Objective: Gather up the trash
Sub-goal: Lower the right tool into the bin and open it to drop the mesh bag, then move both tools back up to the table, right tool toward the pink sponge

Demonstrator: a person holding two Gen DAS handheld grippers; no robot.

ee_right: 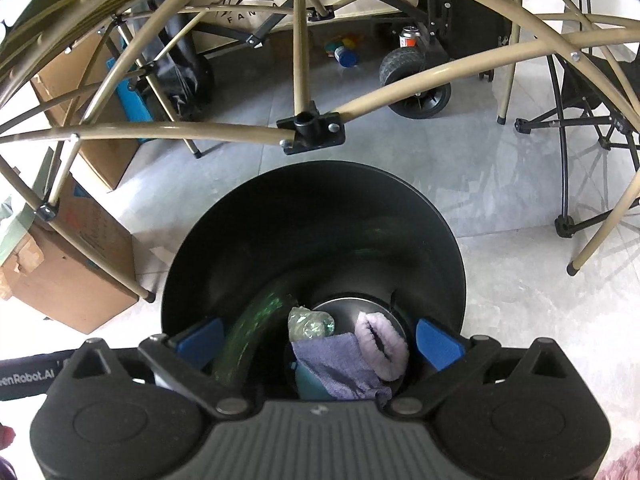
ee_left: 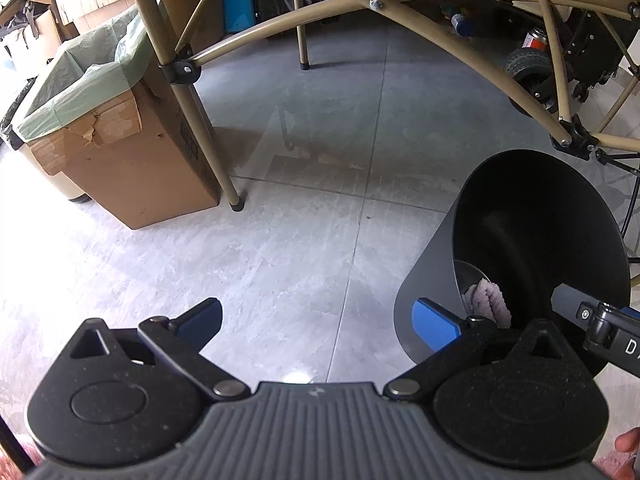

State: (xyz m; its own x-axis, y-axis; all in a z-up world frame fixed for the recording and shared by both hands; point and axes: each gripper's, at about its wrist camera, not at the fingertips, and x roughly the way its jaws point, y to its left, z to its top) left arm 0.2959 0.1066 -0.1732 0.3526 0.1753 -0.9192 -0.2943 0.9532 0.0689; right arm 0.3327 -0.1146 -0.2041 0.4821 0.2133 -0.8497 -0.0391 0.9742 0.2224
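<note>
hovering over the black bin [ee_right: 312, 236] at the frame's centre, the right gripper [ee_right: 320, 340] is spread wide and empty above a crumpled wrapper [ee_right: 310, 324] and 2 cloths inside, while the left gripper [ee_left: 320, 322], also released, faces bare floor [ee_left: 280, 240].

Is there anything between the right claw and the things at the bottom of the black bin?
Nothing visible. The right claw is open over the black bin, and the crumpled wrapper and cloths lie directly below.
</note>
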